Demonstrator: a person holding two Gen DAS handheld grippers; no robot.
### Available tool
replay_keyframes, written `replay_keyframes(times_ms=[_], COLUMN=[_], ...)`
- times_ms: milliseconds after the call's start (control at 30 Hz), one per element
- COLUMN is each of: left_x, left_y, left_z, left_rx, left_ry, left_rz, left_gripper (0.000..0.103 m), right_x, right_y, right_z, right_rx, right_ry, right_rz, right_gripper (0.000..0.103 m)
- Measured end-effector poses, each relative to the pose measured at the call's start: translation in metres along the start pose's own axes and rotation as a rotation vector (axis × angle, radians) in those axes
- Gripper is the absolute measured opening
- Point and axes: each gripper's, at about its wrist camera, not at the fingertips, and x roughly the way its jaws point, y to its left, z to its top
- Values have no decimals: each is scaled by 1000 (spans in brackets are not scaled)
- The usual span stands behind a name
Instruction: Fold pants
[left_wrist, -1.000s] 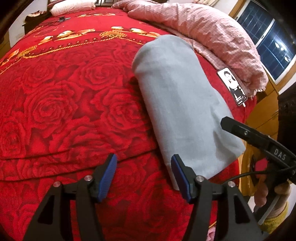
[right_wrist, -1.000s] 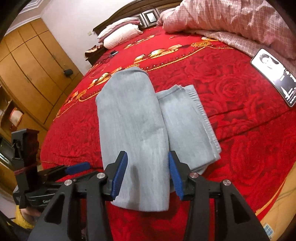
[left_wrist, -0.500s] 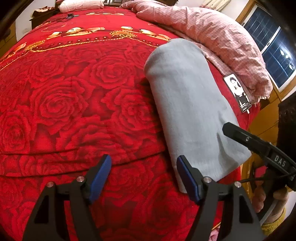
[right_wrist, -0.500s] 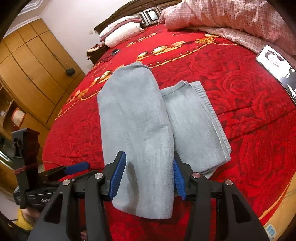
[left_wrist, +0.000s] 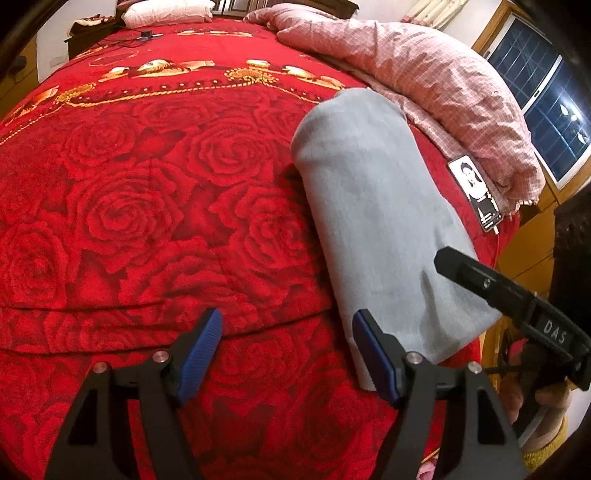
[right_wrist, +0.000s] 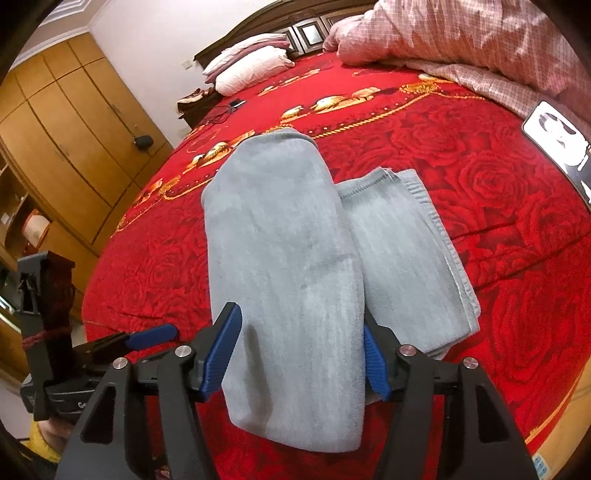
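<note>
The grey pants (left_wrist: 369, 221) lie folded into a long bundle near the right foot edge of the red rose bedspread (left_wrist: 147, 206). My left gripper (left_wrist: 286, 339) is open over bare bedspread, just left of the bundle's near end, holding nothing. In the right wrist view the pants (right_wrist: 280, 258) show a top layer folded over a lower layer (right_wrist: 402, 258). My right gripper (right_wrist: 299, 354) is open, its blue pads (right_wrist: 225, 343) straddling the near end of the top layer. The left gripper's blue fingertip (right_wrist: 151, 338) shows low at the left, and the right gripper's black arm (left_wrist: 517, 306) crosses the bundle's near corner.
A pink checked quilt (left_wrist: 424, 81) is heaped along the bed's right side, with a phone (left_wrist: 476, 195) lying beside it. Pillows (right_wrist: 251, 70) sit at the headboard. A wooden wardrobe (right_wrist: 66, 122) stands left of the bed. The bed edge (right_wrist: 546, 424) drops off close by.
Both grippers' fingers have spread wider. The right gripper's pads have come apart around the near end of the pants. The left gripper has drawn slightly left of the bundle.
</note>
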Motion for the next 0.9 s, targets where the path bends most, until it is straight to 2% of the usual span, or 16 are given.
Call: replay_keyframes(times_ms=[133, 167, 200, 233, 367, 700, 900], left_x=[-4, -5, -6, -7, -11, -19, -22], left_y=[1, 1, 1, 0, 0, -1, -11], left_z=[1, 1, 1, 2, 3, 7, 16], left_rx=[-4, -5, -4, -3, -6, 5, 43], left_ry=[-16, -18, -21, -24, -42, -76, -94], left_rz=[0, 0, 0, 1, 6, 14, 10], left_gripper=[76, 76, 76, 76, 76, 76, 76], right_x=[-5, -6, -5, -5, -14, -53, -77], right_y=[12, 16, 19, 22, 21, 28, 2], right_z=[-6, -8, -8, -8, -1, 12, 28], right_rx=[-29, -51, -73, -94, -78, -107, -46], right_ry=[-8, -8, -9, -13, -51, -142, -169], right_rz=[-8, -17, -28, -47, -9, 22, 61], right_gripper=[54, 46, 26, 18, 13, 12, 12])
